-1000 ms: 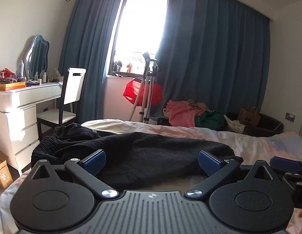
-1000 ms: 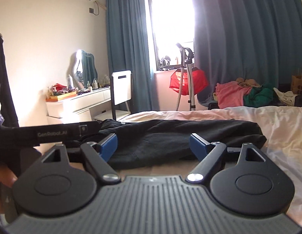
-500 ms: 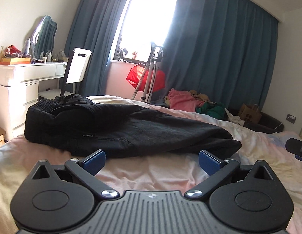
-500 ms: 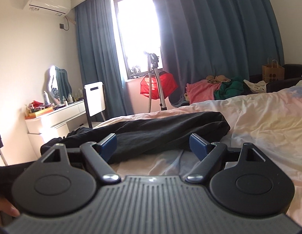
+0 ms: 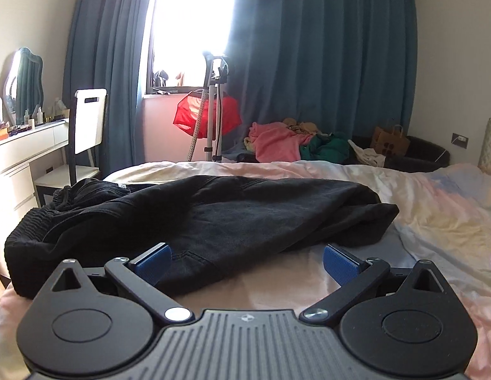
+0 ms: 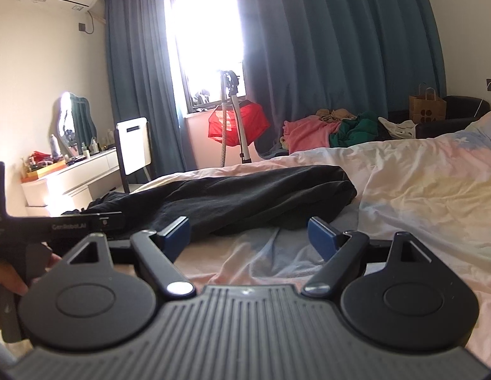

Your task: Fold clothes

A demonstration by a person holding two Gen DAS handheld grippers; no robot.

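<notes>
A pair of black trousers (image 5: 207,218) lies loosely across the bed (image 5: 435,209), its elastic waistband at the left. It also shows in the right wrist view (image 6: 245,196). My left gripper (image 5: 247,261) is open and empty, hovering at the near edge of the trousers, with its left fingertip over the black cloth. My right gripper (image 6: 247,234) is open and empty, just short of the trousers' near hem over the bedsheet (image 6: 419,190). The left gripper's body (image 6: 65,224) shows at the left edge of the right wrist view.
A white dresser (image 5: 20,158) with a mirror and a white chair (image 5: 88,126) stand left of the bed. A garment steamer with a red cloth (image 5: 210,117) stands by the window. A pile of pink and green clothes (image 5: 296,142) lies beyond the bed.
Both grippers have shifted their view and come back close to the near edge of the trousers. Both stay open. The trousers have not moved.
</notes>
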